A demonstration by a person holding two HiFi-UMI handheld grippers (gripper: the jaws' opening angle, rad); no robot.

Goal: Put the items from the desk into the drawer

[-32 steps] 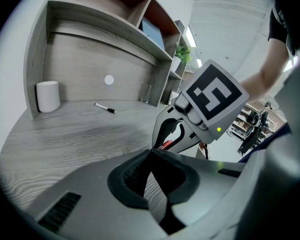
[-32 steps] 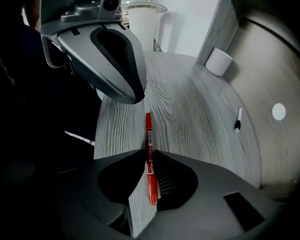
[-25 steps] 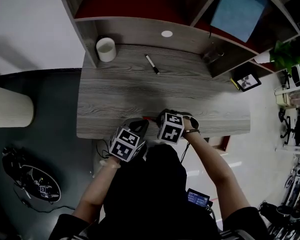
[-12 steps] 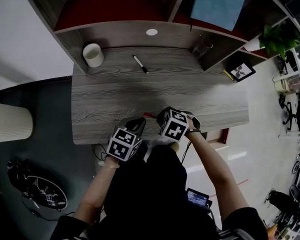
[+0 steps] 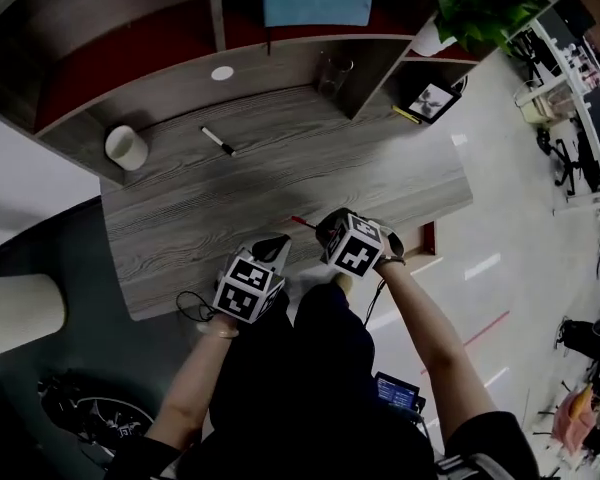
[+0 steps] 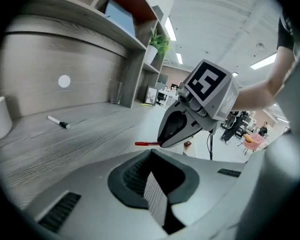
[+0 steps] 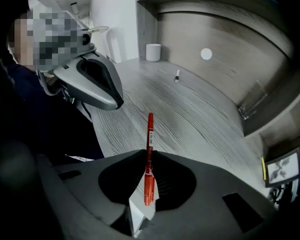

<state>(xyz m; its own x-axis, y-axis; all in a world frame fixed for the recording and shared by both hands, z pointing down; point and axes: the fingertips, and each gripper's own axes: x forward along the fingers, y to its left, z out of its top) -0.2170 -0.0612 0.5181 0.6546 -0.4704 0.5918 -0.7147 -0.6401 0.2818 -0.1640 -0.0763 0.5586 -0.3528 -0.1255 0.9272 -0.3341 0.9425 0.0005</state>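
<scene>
Near edge: our left gripper (image 6: 151,156) had its jaws pressed together, empty | beside it our right gripper (image 5: 328,233) had its jaws clamped on the red pen (image 7: 149,154), which pointed over the bench (image 5: 280,183) | farther: marker (image 5: 218,141) lay on the bench | farthest: white cup (image 5: 127,147)

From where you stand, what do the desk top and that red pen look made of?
The desk seems matt grey wood-grain laminate or veneer: long streaked grain, no glare. The red pen seems smooth plastic, slightly glossy, with a printed label band.
</scene>
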